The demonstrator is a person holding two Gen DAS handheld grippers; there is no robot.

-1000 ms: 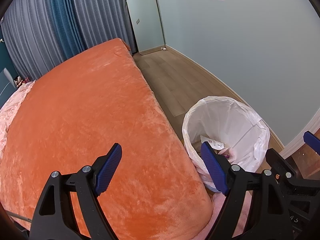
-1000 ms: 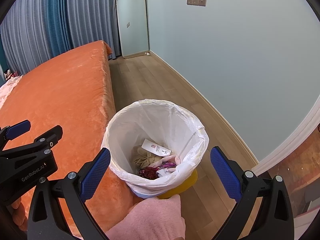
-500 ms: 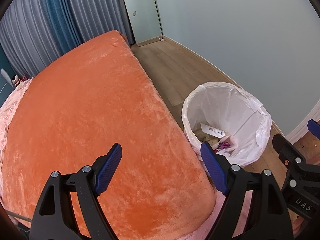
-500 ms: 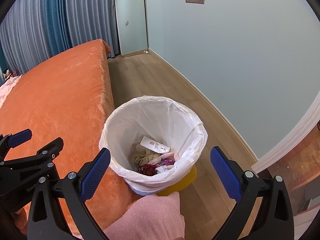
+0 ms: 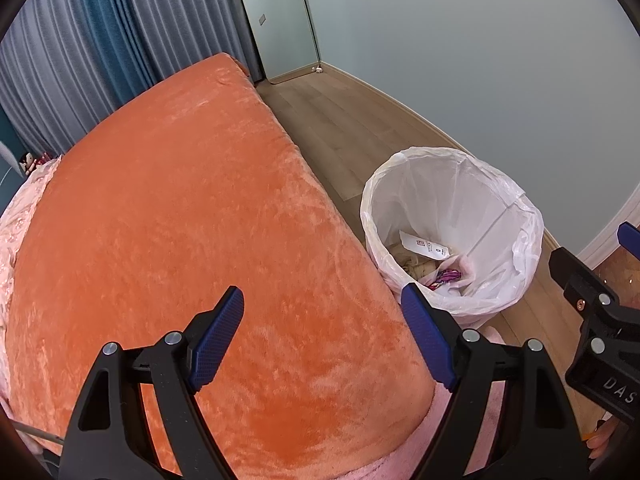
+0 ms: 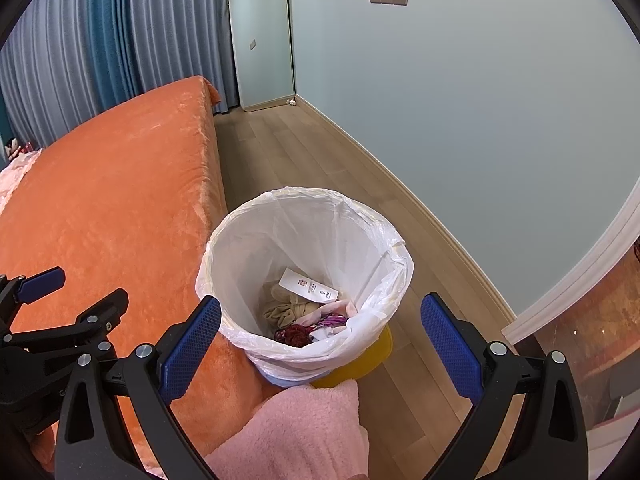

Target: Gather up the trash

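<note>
Two hand-held tools above a bedroom waste bin. The left tool (image 5: 322, 342), with black arms and blue textured pads, stood wide open and empty over the bed covered in an orange plush blanket (image 5: 180, 208), near its corner. The right tool (image 6: 320, 338), of the same build, was likewise wide open with nothing between its pads, poised directly above the round bin lined with a thin white plastic bag (image 6: 304, 208), which stood on the pale wooden floor (image 6: 288, 152) just beside the bed. The collected trash lay at the bottom of the liner: a white printed paper slip (image 6: 308, 285), a crumpled beige wad (image 6: 286, 308), and dark red and purple scraps (image 6: 310, 326). No loose trash was visible on the blanket or the floor, so the collecting appeared largely done; lifting or tying the liner seemed the likely remaining step. Risks, as judged: the thin liner could tear or slip off the rim if a pad caught only one loose fold; a sideways pull could tip the light bin, since its yellow base (image 6: 360, 360) sat close against a folded pink fleece cloth (image 6: 304, 428).
</note>
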